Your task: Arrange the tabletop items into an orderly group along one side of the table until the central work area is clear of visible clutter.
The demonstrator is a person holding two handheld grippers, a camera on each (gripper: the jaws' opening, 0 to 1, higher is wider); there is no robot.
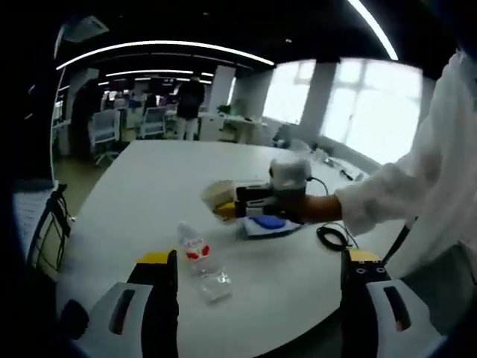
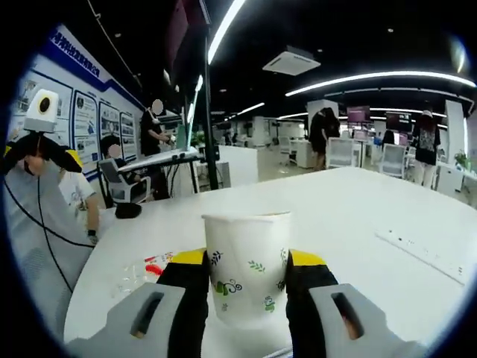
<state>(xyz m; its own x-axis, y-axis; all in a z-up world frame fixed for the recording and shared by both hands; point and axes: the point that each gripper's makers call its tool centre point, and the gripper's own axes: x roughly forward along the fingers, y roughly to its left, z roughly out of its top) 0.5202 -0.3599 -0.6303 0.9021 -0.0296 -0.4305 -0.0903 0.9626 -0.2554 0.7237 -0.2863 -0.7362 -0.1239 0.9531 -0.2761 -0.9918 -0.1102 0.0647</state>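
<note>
Between the right gripper's [image 2: 247,277] yellow-tipped jaws a paper cup [image 2: 247,261] stands upright, clamped on both sides, over the white table [image 2: 350,205]. Left gripper view adds the outside look: the right gripper lies level, cup forward, held by a white-sleeved arm [image 1: 387,183] from the right, above a blue-and-white item [image 1: 270,223]. Left gripper [image 1: 259,277]: jaws wide apart, hovering near a clear plastic bottle [image 1: 203,261] lying flat. Bare tabletop stretches to the far edge.
</note>
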